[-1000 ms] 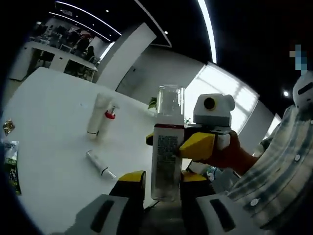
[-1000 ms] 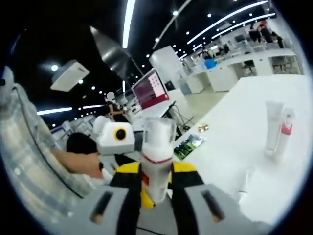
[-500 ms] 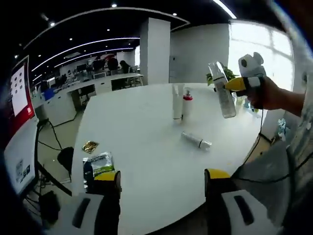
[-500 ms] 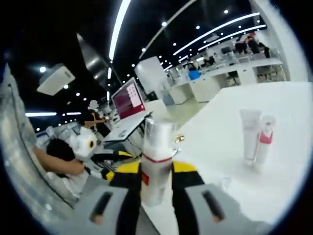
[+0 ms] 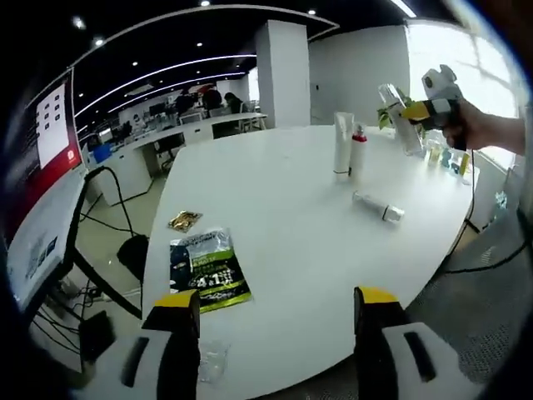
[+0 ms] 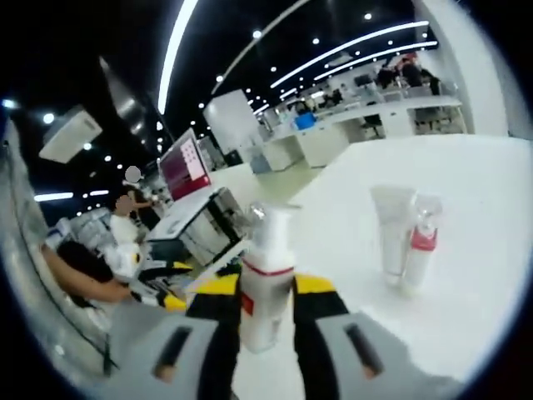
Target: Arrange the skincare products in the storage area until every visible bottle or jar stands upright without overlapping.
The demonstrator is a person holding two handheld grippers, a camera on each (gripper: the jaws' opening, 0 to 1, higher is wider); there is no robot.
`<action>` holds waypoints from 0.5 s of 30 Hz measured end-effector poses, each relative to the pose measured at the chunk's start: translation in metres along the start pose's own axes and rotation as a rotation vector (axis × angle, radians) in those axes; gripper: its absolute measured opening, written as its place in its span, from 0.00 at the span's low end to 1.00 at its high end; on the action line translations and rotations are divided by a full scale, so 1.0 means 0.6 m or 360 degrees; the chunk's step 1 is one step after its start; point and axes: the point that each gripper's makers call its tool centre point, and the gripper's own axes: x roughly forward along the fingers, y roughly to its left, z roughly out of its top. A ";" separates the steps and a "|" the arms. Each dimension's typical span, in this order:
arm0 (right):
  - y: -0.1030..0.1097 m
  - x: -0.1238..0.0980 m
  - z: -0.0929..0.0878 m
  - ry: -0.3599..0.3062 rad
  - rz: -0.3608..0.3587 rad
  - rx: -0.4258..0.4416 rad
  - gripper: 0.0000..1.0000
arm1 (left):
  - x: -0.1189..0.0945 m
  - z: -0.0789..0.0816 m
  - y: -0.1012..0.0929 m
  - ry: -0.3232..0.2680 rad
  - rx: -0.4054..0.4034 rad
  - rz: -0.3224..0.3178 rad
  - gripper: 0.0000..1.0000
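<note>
Released by left jaws, now wide; right jaws grip bottle (image 6: 265, 275); tubes (image 6: 403, 242) nearby.

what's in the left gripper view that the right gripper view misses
Left gripper view alone: a small tube lying flat on the white table, a green packet, a gold wrapper and the open left gripper. Right gripper view alone: a close look at the right gripper shut on a clear-capped bottle. Both: the upright white tube beside the red-collared bottle.
</note>
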 end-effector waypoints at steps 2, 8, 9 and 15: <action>-0.016 0.005 -0.002 -0.0001 -0.0040 -0.0018 0.21 | -0.001 0.004 0.005 -0.0019 0.0014 0.0031 0.73; -0.088 0.037 -0.013 -0.0095 -0.0168 -0.0093 0.21 | 0.000 -0.021 -0.011 0.0098 0.0180 -0.0038 0.56; -0.095 0.040 -0.016 -0.0102 -0.0181 -0.0097 0.21 | 0.001 -0.022 -0.011 0.0085 0.0150 -0.0052 0.51; -0.154 0.068 -0.035 -0.0210 -0.0318 -0.0250 0.21 | 0.000 -0.053 0.008 0.0245 0.0119 0.0011 0.50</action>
